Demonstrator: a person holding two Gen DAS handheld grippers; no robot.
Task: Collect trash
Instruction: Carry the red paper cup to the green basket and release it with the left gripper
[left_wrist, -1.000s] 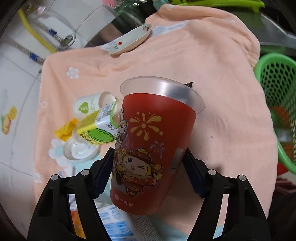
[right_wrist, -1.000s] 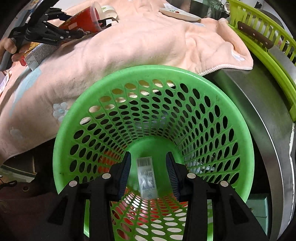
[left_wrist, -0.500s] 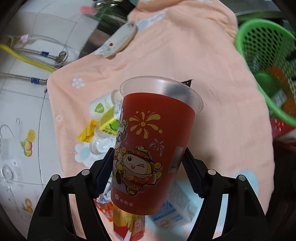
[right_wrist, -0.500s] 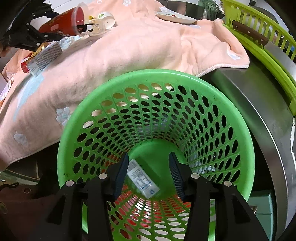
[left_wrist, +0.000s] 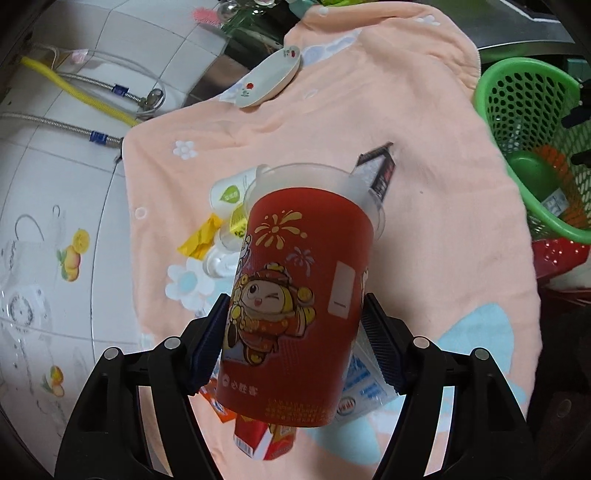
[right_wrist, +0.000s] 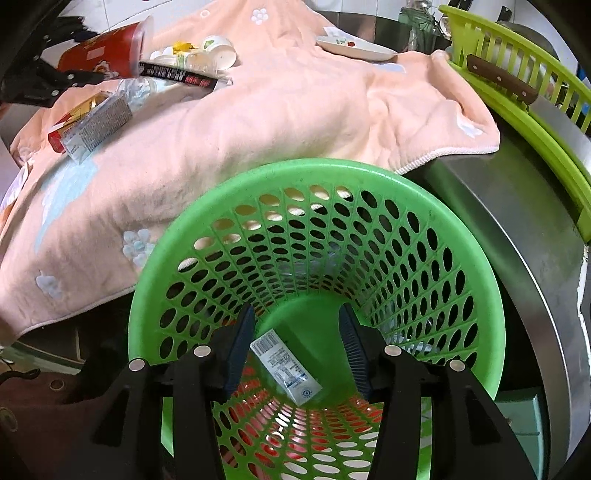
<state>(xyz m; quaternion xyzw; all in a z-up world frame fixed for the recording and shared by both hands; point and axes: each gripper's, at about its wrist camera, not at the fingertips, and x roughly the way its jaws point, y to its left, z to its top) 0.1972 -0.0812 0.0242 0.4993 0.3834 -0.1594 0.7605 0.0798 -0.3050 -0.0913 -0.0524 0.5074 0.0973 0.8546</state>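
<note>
Above the peach towel (left_wrist: 424, 229) we clamp the red cup (left_wrist: 295, 295) in our left hand-held gripper (left_wrist: 293, 347); our right hand-held gripper (right_wrist: 297, 350) hangs spread and empty over the green basket (right_wrist: 480, 295), where a small carton (right_wrist: 284, 367) lies inside.

- The red cup (left_wrist: 303, 291) is smooth plastic, its printed wall semi-matt, with a frosted, translucent rim.
- The left claw (left_wrist: 293, 339) is matt black plastic; its pads (left_wrist: 378, 345) are ribbed and dark blue.
- The peach towel (left_wrist: 369, 122) is soft, fuzzy cloth.
- The green basket (right_wrist: 484, 325) is glossy perforated plastic.
- The small carton (right_wrist: 286, 367) inside it looks like printed, slightly shiny paperboard.
- The white dish (left_wrist: 267, 81) is glazed and glossy.
- The table (right_wrist: 517, 236) is brushed metal.
- The knife handle (right_wrist: 498, 79) is brown wood.
</note>
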